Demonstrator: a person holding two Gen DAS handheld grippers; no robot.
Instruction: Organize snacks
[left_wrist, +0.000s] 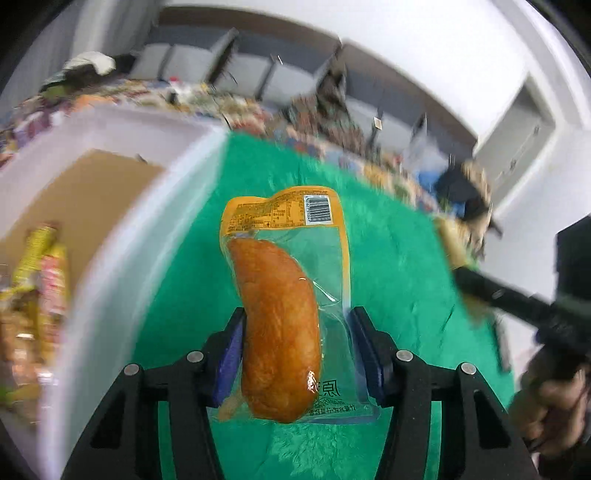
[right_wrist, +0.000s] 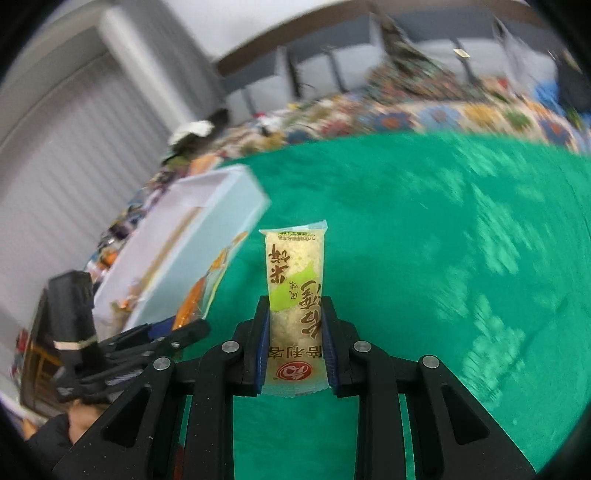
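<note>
The left tongs (left_wrist: 297, 354) grip a vacuum-sealed pouch (left_wrist: 284, 295) with a browned piece of meat inside, the blue pads pressing the pouch's sides while its yellow label end with the barcode sticks out ahead over the green cloth (left_wrist: 388, 258) that covers the desk. The right tongs (right_wrist: 295, 347) are closed on a slim rice cracker packet (right_wrist: 295, 280), which stands up between the pads and is likewise clear of the cloth. Beside the left tongs lies a white box (left_wrist: 122, 229) with a brown floor, and a few yellow and pink wrapped snacks (left_wrist: 40, 266) already lie in it, so part of the sorting looks done; the two items in hand are apparently on their way and have not yet been set down. In the right wrist view the box sits to the left of the held packet, well apart from it, with the left tongs seen near its front end. How many snacks remain is hard to judge: the visible stretch of green cloth carries none, but both views are blurred, the box's contents are cut off at the frame edge, and the colourful clutter beyond the cloth cannot be made out.
</note>
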